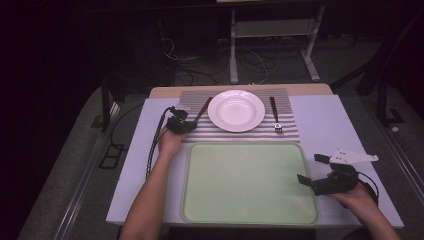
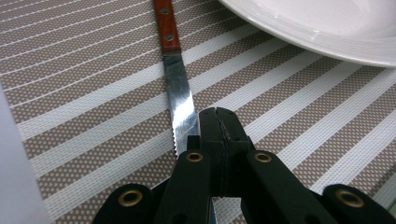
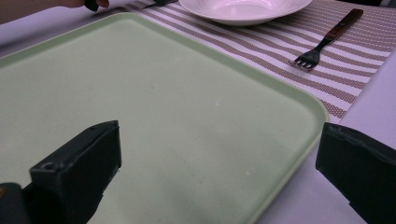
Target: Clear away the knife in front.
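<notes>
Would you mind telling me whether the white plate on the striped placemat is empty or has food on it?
Empty. From above, the white plate shows a bare, clean bowl, and the right gripper view shows the same, with only light reflections inside.

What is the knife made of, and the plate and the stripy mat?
The knife looks like a shiny steel blade with a saw-toothed edge, and a reddish wooden handle with metal rivets. The plate seems to be glazed white ceramic, smooth and glossy, though it could be plastic. The striped placemat looks like woven vinyl or cloth, with a dotted mesh weave.
</notes>
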### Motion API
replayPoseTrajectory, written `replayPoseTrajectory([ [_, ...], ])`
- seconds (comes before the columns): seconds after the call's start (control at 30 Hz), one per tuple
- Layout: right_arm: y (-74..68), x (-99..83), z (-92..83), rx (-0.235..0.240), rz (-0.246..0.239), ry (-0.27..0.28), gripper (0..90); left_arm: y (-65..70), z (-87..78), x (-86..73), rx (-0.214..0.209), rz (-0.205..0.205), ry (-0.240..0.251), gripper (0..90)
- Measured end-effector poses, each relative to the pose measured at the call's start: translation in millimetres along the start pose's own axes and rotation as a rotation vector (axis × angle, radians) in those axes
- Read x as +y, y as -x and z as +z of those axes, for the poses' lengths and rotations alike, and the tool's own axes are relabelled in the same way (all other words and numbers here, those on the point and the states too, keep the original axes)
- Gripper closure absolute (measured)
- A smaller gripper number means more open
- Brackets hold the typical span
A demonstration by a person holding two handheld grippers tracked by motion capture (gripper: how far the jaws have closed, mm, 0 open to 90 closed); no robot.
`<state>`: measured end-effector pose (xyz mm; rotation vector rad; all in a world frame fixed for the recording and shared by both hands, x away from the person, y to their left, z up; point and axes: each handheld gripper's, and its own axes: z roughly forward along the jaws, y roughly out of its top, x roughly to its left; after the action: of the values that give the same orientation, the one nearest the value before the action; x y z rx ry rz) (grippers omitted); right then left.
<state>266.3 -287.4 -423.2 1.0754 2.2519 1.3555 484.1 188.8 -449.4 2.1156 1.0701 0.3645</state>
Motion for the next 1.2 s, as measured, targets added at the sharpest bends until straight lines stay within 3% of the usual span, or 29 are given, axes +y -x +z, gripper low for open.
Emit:
replayPoseTrajectory([
  [0.3,0.0,-0.1,-0.1,-0.001,-0.002,-0.001,0.4,-12.4,-6.2,-5.8,0.035,-0.027,0.008,89.1],
  [0.63,-0.5,-0.1,0.0,0.005,-0.003,-0.003,0.4,-10.9,-9.2,-4.5,-0.006,-0.032,0.039,89.1],
  [0.77,-1.0,-0.1,0.1,0.007,-0.006,-0.004,0.5,-7.4,-18.8,-2.2,-0.028,-0.026,0.062,88.1],
  [1.03,-2.2,-0.1,-0.7,0.013,-0.006,0.004,0.5,4.1,-48.5,-2.6,-0.067,0.004,0.106,76.7],
  [1.2,-2.6,-0.1,-1.0,0.016,-0.007,0.006,0.4,14.6,-64.8,-7.6,-0.081,0.029,0.108,69.3],
])
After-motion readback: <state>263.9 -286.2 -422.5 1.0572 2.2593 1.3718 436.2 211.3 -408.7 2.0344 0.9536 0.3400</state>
